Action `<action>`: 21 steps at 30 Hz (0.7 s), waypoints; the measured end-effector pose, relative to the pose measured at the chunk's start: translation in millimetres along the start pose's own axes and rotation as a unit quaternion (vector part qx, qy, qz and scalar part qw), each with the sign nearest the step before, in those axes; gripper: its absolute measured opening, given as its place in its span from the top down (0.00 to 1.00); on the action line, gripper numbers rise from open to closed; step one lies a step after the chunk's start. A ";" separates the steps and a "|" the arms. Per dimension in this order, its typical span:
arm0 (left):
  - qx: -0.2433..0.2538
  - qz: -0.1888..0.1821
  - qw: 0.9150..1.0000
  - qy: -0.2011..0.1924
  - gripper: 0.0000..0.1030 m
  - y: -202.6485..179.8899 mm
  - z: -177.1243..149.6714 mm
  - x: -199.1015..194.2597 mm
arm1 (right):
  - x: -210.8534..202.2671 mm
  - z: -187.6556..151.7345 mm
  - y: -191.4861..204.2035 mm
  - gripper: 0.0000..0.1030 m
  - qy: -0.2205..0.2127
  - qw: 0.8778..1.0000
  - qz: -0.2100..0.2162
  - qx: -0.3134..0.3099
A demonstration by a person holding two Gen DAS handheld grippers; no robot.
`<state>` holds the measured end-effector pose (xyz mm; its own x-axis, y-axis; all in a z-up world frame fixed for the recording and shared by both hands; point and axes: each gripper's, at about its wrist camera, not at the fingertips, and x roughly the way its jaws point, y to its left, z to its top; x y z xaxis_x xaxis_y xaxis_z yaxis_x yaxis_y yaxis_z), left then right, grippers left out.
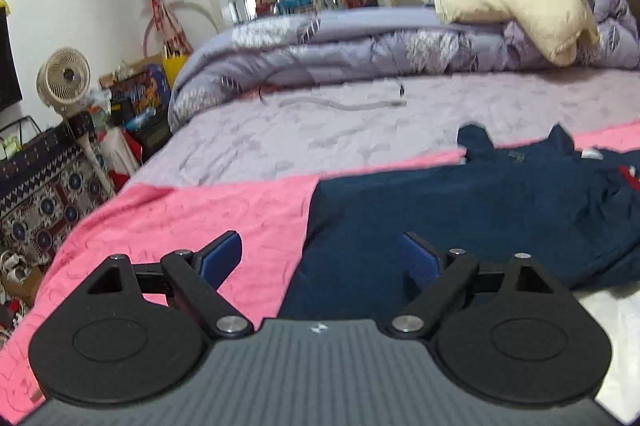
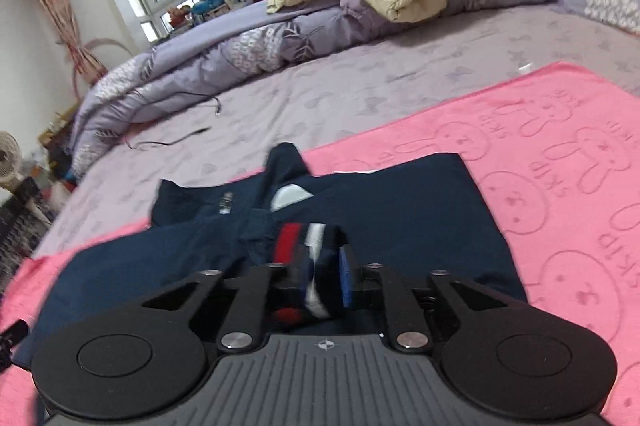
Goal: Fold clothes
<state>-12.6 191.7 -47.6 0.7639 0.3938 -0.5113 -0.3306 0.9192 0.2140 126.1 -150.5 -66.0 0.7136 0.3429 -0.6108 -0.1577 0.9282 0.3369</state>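
Bedroom, bed (image 1: 320, 141) under a pink towel (image 1: 192, 209) carrying a navy shirt (image 1: 480, 209).
Left view: left gripper (image 1: 322, 258) spread wide, empty, over the shirt's edge. Right view: right gripper (image 2: 326, 278) pinching the shirt's striped cuff (image 2: 304, 238), mid-towel.

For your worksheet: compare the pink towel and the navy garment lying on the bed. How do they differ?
The pink towel lies spread flat with embossed rabbits; the navy garment is rumpled on top of it. The towel is one colour; the garment has a red and white striped cuff, which sits between the right gripper fingers. Both are cloth on the bed.
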 end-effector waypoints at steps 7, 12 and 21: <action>0.008 -0.004 0.999 0.034 0.14 -12.1 -14.8 7.5 | 34.8 -9.0 2.7 0.67 0.043 0.997 0.031 0.048; -0.005 -0.026 1.000 -0.004 0.13 -9.6 -7.9 -13.2 | -8.5 -1.2 8.2 0.82 -0.052 0.998 -0.023 -0.023; 0.029 -0.020 0.997 0.065 0.11 -36.6 -24.7 20.1 | -0.1 -6.8 -25.4 0.77 0.000 0.990 -0.128 -0.062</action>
<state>1.1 165.9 -86.2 0.6964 0.3558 -0.6233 -0.2660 0.9346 0.2364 125.4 -173.1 -79.4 0.7407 0.0949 -0.6651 -0.0547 0.9952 0.0811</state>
